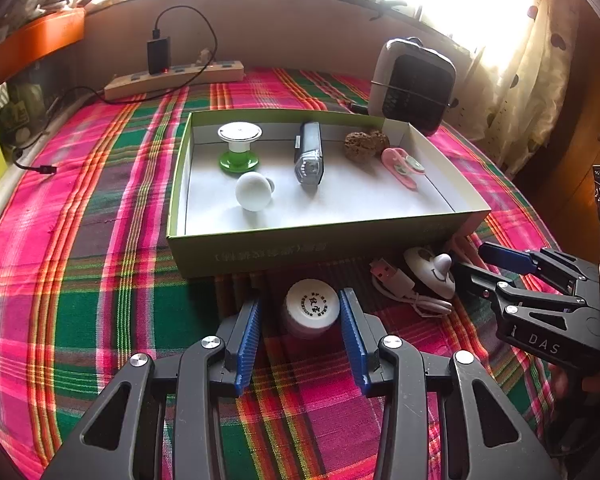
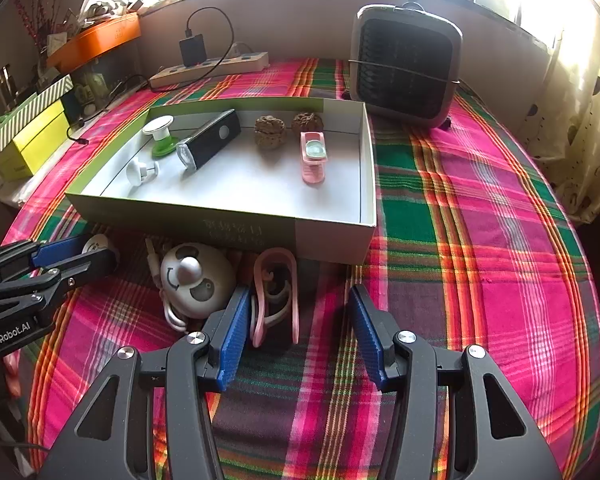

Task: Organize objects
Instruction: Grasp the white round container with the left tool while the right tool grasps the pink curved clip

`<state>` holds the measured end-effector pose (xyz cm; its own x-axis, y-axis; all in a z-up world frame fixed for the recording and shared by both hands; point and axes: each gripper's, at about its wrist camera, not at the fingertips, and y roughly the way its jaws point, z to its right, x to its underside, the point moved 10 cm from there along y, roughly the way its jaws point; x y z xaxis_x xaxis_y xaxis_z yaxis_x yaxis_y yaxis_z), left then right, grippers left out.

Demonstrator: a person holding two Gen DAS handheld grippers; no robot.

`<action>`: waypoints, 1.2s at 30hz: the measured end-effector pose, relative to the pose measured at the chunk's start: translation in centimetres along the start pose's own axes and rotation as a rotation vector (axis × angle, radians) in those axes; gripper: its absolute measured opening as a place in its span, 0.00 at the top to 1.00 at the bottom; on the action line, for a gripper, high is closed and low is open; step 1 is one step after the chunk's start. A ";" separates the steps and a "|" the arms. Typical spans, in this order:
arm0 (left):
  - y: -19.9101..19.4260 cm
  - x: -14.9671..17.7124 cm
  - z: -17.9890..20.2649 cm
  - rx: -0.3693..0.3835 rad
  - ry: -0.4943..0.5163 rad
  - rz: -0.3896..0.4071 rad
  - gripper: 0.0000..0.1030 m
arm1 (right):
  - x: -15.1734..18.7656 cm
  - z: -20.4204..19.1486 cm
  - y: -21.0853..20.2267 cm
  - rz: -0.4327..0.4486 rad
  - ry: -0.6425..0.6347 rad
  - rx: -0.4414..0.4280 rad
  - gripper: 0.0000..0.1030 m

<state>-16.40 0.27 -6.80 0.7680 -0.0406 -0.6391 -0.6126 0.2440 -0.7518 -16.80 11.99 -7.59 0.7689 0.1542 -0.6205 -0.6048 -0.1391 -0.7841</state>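
Note:
A green box (image 1: 308, 244) (image 2: 180, 220) holds a green-and-white spool (image 1: 239, 148), a white knob (image 1: 254, 191), a black flashlight (image 1: 309, 154), two walnuts (image 1: 362, 144) and a pink clip (image 1: 404, 166). My left gripper (image 1: 300, 312) is open with its pads either side of a small white jar (image 1: 311, 308) on the cloth in front of the box. My right gripper (image 2: 296, 320) is open; its left finger is beside a pink looped cord (image 2: 276, 296). A white panda-face gadget (image 2: 196, 280) (image 1: 432, 270) with a white USB cable (image 1: 400, 284) lies between them.
A grey heater (image 2: 404, 64) stands behind the box at the right. A power strip (image 1: 172, 76) with a black charger and cables lies at the back left. Yellow and striped boxes (image 2: 32, 132) sit off the left edge. A curtain (image 1: 532, 60) hangs at the right.

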 end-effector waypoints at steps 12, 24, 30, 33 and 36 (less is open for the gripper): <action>0.0 0.0 0.0 -0.002 0.001 0.001 0.64 | 0.0 -0.1 0.1 0.002 -0.006 0.009 0.51; 0.0 -0.1 -0.3 -0.020 -0.001 0.002 0.70 | 0.0 -0.1 0.0 0.002 -0.008 0.011 0.51; 0.0 0.0 -0.4 -0.027 -0.007 0.003 0.74 | 0.1 -0.1 -0.2 0.006 -0.011 0.010 0.63; 0.0 0.0 -0.5 -0.027 -0.010 0.003 0.75 | 0.1 -0.2 -0.2 0.007 -0.017 0.005 0.67; 0.0 0.0 -0.5 -0.030 -0.007 0.003 0.75 | 0.1 -0.4 -0.2 0.008 -0.023 0.000 0.71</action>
<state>-16.55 -0.25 -6.90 0.7675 -0.0330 -0.6402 -0.6201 0.2154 -0.7544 -16.48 11.68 -7.48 0.7588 0.1760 -0.6270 -0.6111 -0.1404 -0.7790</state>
